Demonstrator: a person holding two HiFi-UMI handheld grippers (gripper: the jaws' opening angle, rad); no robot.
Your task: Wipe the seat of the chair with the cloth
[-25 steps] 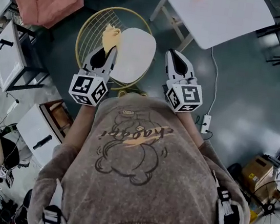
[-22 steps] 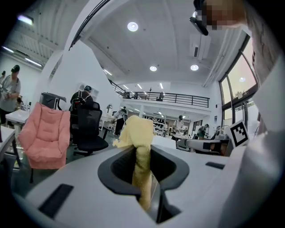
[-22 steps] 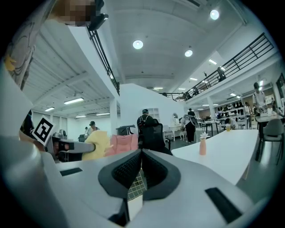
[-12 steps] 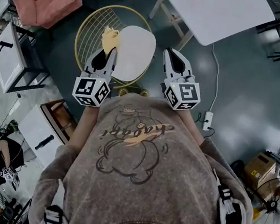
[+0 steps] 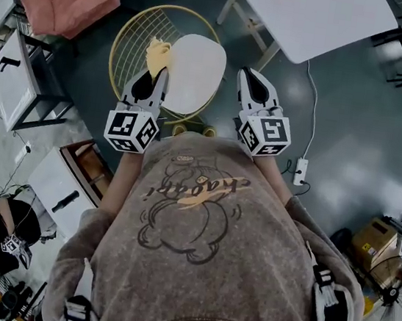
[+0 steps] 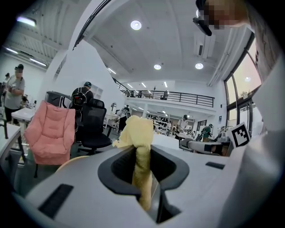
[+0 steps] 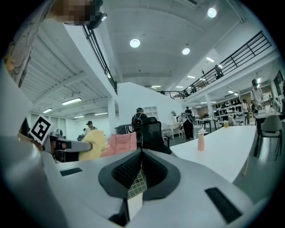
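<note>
Head view: the left gripper (image 5: 156, 75) holds a yellow cloth (image 5: 157, 52) at the nine o'clock edge of the white chair seat (image 5: 197, 74).

Left gripper view: its jaws clamp the cloth (image 6: 139, 147).

Right gripper view: the right gripper (image 7: 141, 167) is closed on nothing.

The cloth probably wipes best lowered flat and pressed evenly.

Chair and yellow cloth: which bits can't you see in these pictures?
Seat: in the head view the left gripper covers part of its left edge.
Cloth: in the left gripper view its lower end is buried between the jaws.
Cloth touching the seat or not: the head view looks from above, so it cannot be told.
Chair: absent from the right gripper view; the right gripper's own body fills the lower part.
</note>
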